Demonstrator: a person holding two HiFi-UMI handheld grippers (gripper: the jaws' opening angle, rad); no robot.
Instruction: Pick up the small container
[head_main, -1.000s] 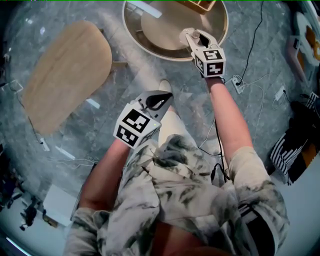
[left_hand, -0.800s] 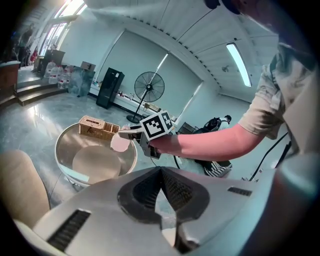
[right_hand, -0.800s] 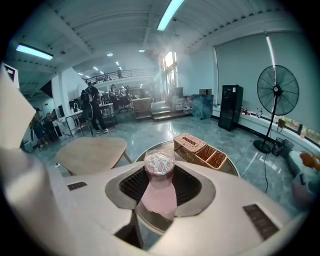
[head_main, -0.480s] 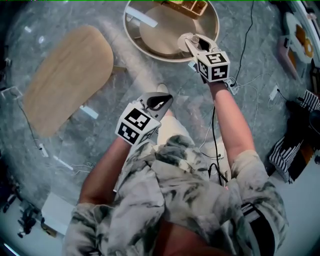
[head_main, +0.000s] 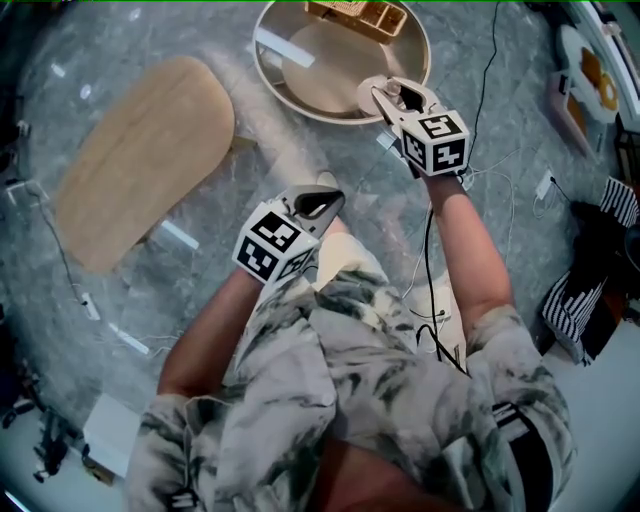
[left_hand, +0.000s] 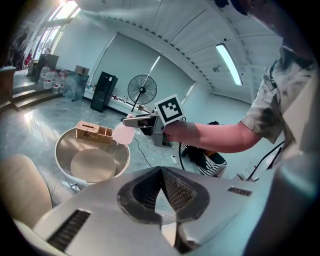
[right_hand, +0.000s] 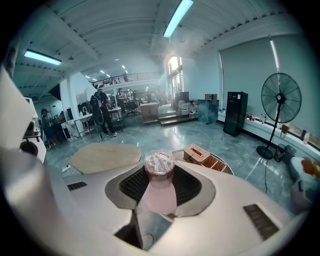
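We see the right gripper (right_hand: 160, 184) clamped on the small container (right_hand: 159, 165). The container's long axis runs along the jaws, with its lidded end pointing outward. In the head view it sits by the lower-right rim of the round tray (head_main: 272, 75). The left gripper (head_main: 325, 198), jaws together and empty, hangs at centre frame over open floor (head_main: 200, 270). An oval tabletop (head_main: 140, 150) lies at upper left.

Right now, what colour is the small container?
The small container is pale pink, clearest in the right gripper view.

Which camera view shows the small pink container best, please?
The right gripper view: the container sits centred, clamped between the fingers. The left gripper view shows it small and distant; the head view barely shows it.
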